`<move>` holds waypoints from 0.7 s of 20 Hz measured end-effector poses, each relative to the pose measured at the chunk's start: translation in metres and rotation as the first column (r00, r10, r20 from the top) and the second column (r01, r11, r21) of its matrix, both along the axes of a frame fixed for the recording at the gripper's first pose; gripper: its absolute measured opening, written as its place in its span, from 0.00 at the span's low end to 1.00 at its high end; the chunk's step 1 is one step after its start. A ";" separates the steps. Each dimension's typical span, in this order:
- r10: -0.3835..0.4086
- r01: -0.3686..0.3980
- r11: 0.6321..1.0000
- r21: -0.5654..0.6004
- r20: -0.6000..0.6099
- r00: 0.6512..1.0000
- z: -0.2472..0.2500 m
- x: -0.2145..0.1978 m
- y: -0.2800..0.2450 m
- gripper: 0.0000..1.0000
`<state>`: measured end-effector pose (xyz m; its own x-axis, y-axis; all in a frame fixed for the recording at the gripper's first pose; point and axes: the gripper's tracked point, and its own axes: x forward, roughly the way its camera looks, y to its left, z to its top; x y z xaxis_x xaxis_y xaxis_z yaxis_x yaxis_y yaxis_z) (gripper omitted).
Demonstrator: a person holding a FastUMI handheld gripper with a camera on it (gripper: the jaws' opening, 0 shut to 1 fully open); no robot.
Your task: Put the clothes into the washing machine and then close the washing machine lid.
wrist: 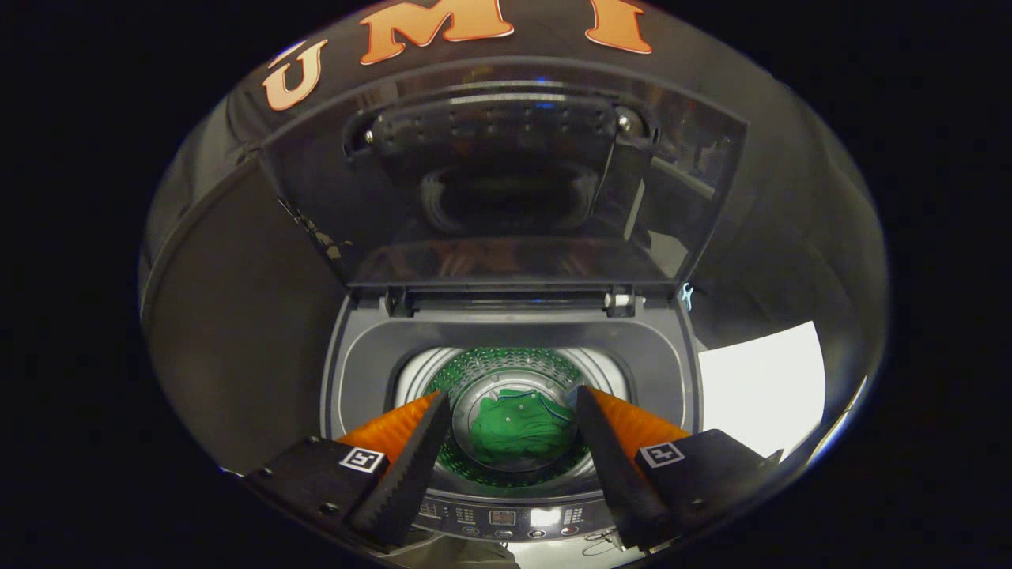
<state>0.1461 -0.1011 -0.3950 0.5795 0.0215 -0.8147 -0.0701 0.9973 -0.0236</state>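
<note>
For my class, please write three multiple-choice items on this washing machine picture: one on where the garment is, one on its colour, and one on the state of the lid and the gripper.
1. Where does the garment lie?
A. On the control panel
B. At the bottom of the drum
C. Draped over the lid

2. What colour is the garment?
A. Green
B. White
C. Orange

3. How do the lid and the hand-held gripper stand?
A. Lid shut, gripper shut on the garment
B. Lid raised, gripper shut on the lid's edge
C. Lid raised, gripper open and holding nothing

Key:
1 B: the garment sits down inside the drum of the washing machine, seen beyond and between the fingers.
2 A: the cloth is plainly green.
3 C: the lid stands upright behind the opening, and the hand-held gripper has its fingers wide apart above the control panel, nothing between them.
</note>
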 end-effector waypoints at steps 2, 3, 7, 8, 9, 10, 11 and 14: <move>0.011 -0.011 1.000 -0.001 0.031 0.999 0.024 0.007 0.002 1.00; 0.016 -0.016 1.000 0.002 0.052 0.998 0.037 0.011 0.004 1.00; 0.042 -0.046 0.999 0.023 0.140 0.989 0.096 0.029 0.012 1.00; 0.046 -0.051 0.998 0.027 0.163 0.986 0.109 0.035 0.013 1.00; 0.048 -0.055 0.998 0.032 0.189 0.981 0.124 0.040 0.014 1.00; 0.048 -0.058 0.997 0.043 0.216 0.975 0.139 0.046 0.017 1.00; 0.049 -0.063 0.997 0.052 0.244 0.969 0.154 0.053 0.019 1.00; 0.053 -0.068 0.997 0.037 0.309 0.950 0.191 0.077 0.022 1.00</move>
